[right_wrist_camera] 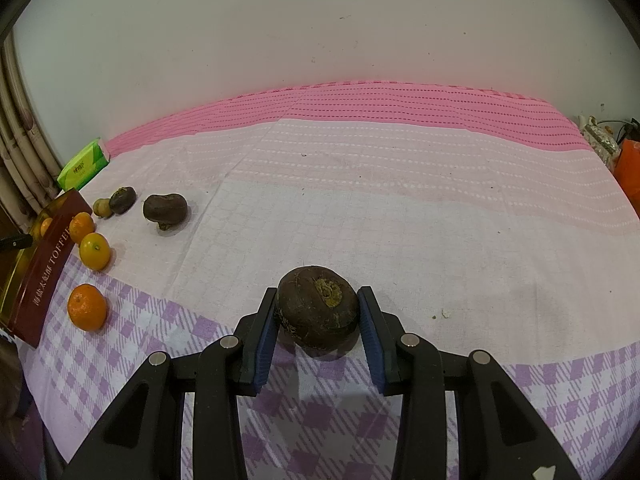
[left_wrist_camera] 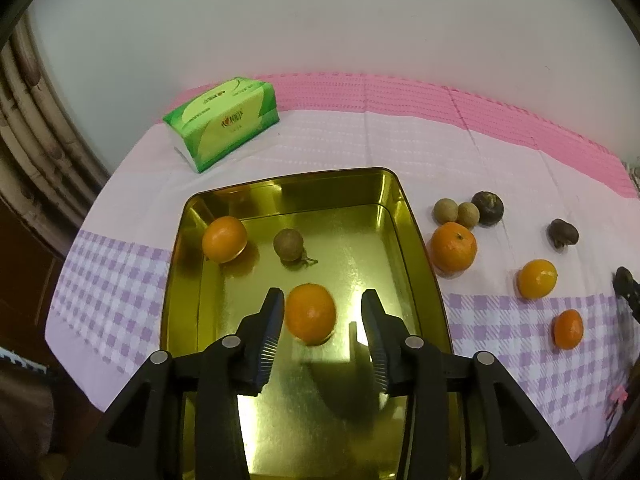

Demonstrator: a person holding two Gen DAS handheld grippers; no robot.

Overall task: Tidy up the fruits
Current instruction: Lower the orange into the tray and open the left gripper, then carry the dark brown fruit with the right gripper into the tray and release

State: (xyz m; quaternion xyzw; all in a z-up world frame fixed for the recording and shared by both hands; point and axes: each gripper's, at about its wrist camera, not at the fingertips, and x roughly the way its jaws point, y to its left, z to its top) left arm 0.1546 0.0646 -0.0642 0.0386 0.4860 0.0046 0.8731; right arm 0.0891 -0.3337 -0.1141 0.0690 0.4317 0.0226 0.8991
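Three fruits sat in my gold tin (left_wrist_camera: 416,240) — the near orange (left_wrist_camera: 310,313) lay between my open left claw (left_wrist_camera: 323,316). Right claw (right_wrist_camera: 317,312) gripped a dark fruit (right_wrist_camera: 318,306) on the cloth (right_wrist_camera: 400,208) — several others still outside.

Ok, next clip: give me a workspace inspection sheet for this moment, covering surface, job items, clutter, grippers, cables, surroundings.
Surface: pink and purple checked cloth.
Job's things: gold tin holds two oranges and a small brown fruit; three oranges, two small brown fruits and two dark fruits lie on the cloth to its right.
Clutter: green tissue pack.
Grippers: left gripper open over the tin, around an orange; right gripper shut on a dark round fruit.
Cables: nothing seen.
Surroundings: white wall, curtain at left.
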